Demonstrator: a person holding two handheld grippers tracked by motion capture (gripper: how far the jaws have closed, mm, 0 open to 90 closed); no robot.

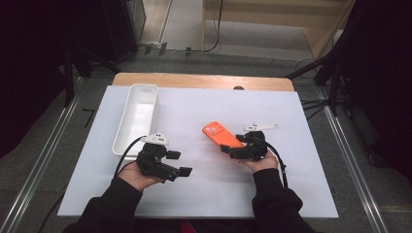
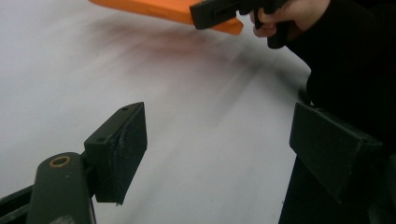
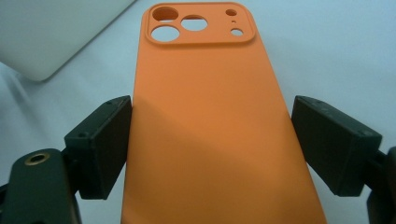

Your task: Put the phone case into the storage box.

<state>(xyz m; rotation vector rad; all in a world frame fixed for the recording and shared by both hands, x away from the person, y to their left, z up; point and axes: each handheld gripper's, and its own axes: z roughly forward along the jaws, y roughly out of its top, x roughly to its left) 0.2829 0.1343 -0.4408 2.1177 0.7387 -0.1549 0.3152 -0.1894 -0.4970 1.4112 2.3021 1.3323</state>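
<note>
— Where's the orange phone case (image 3: 210, 121) sitting?

— Above the white table (image 1: 194, 184), right of the tray (image 1: 137, 116), clamped across its long edges by my right gripper (image 3: 210, 149). It's feeling light, bendy, smooth. My left gripper (image 2: 219, 149) is hanging wide, empty.

White table (image 1: 194, 184), empty tray (image 1: 138, 116)

A long white rectangular plastic tray (image 1: 137, 116) lies empty on the white-topped bench (image 1: 194, 189). It sits toward the bench's far left.
</note>
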